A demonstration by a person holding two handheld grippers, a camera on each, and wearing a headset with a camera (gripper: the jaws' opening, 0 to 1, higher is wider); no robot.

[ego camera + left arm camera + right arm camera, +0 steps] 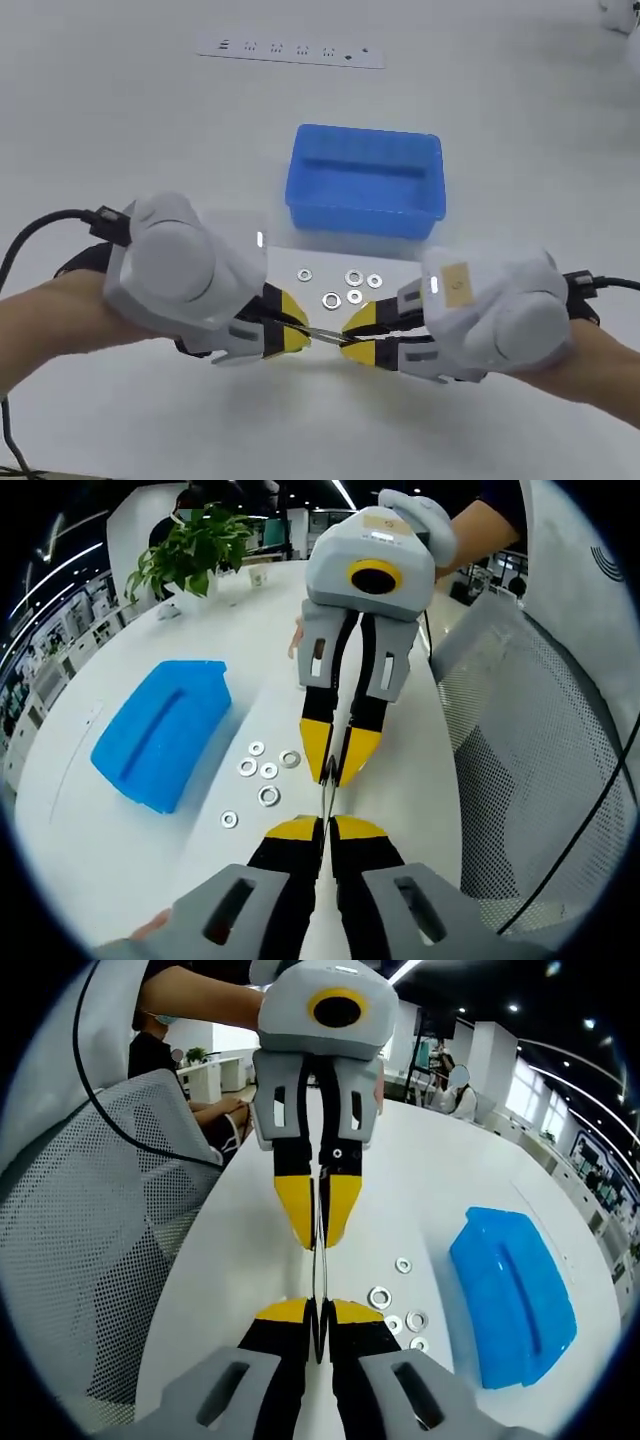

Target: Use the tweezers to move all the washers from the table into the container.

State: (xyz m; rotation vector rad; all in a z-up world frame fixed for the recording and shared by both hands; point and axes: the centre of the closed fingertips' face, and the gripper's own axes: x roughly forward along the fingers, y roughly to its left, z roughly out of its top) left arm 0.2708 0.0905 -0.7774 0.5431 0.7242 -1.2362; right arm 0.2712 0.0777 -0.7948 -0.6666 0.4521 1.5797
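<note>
Thin metal tweezers (326, 337) span the short gap between my two grippers, which face each other tip to tip above the near table. My left gripper (297, 338) is shut on one end of the tweezers (327, 792). My right gripper (354, 336) is shut on the other end of the tweezers (318, 1272). Several steel washers (342, 288) lie loose on the white table just beyond the tips, and the washers (263, 773) sit between the grippers and the container. The blue rectangular container (366, 181) stands behind them, open side up.
A white power strip (290, 50) lies at the far edge of the table. A potted plant (186, 542) stands at the table's far end. A mesh office chair (85, 1210) is beside the table, with people seated in the background.
</note>
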